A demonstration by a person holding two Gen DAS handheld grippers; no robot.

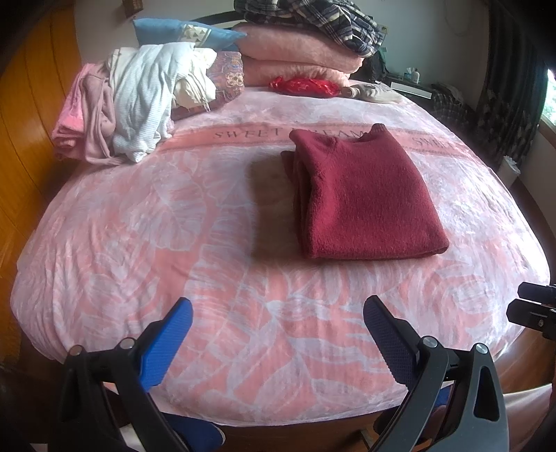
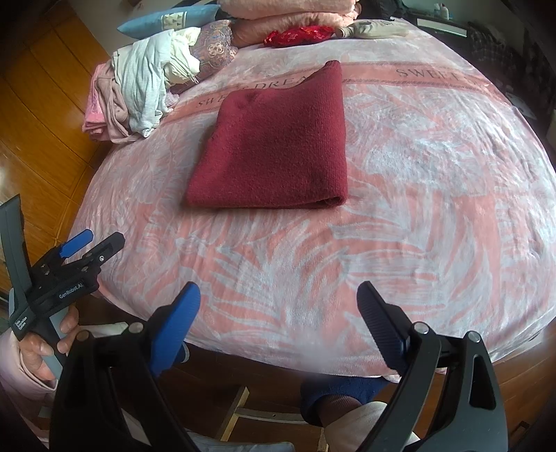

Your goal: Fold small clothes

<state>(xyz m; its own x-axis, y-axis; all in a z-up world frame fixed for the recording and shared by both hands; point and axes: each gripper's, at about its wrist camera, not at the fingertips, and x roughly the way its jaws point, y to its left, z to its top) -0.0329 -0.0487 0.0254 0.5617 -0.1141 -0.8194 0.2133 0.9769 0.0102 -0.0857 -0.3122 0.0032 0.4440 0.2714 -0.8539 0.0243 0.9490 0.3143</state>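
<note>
A dark red knitted sweater (image 1: 361, 194) (image 2: 278, 146) lies folded into a neat rectangle on the pink leaf-patterned blanket (image 1: 173, 226) (image 2: 434, 174) of the bed. My left gripper (image 1: 278, 313) hangs open over the near edge of the bed, well short of the sweater, with nothing between its blue pads. My right gripper (image 2: 278, 295) is open too, held back at the near edge, empty. The right wrist view also shows the left gripper (image 2: 92, 243) at the far left, held by a hand (image 2: 45, 344).
A heap of unfolded white and pink clothes (image 1: 118, 111) (image 2: 135, 83) lies at the bed's far left corner. Behind it are pillows (image 1: 184, 33), folded pink blankets (image 1: 299, 59), a plaid garment (image 1: 312, 21) and a red cloth (image 1: 305, 86). A wooden wardrobe (image 1: 24, 121) stands left.
</note>
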